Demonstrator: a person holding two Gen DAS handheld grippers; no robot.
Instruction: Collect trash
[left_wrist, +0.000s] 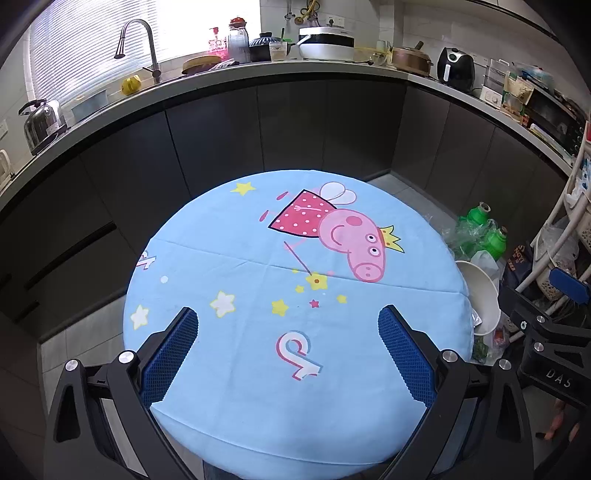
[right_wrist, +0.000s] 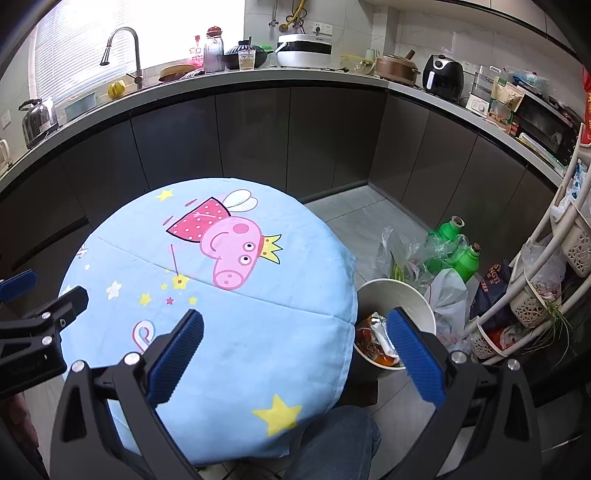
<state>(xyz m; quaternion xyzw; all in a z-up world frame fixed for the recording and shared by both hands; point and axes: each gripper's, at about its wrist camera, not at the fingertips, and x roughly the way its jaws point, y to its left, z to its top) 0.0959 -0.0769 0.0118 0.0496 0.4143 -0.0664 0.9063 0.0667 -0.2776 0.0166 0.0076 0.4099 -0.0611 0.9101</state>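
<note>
- Both grippers, left gripper (left_wrist: 288, 325) and right gripper (right_wrist: 295, 328), hover over the blue round table (left_wrist: 229, 398), fingers spread wide, holding nothing.
- Beside the table, a white bin (right_wrist: 413, 291) holds wrappers (right_wrist: 373, 338).

Light-blue tablecloth (left_wrist: 236, 387), pink pig and yellow star print; white bin (right_wrist: 402, 295); green bottles (right_wrist: 466, 260).

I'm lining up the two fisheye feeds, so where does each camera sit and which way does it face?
Left wrist: on the left gripper, open, over the round cartoon tablecloth, facing the kitchen counter; the right gripper shows at the right edge.
Right wrist: on the right gripper, open, over the table's right rim and the white bin holding wrappers; the left gripper and a jeans-clad knee show.
Shared: tablecloth, counter, faucet, green bottles.
</note>
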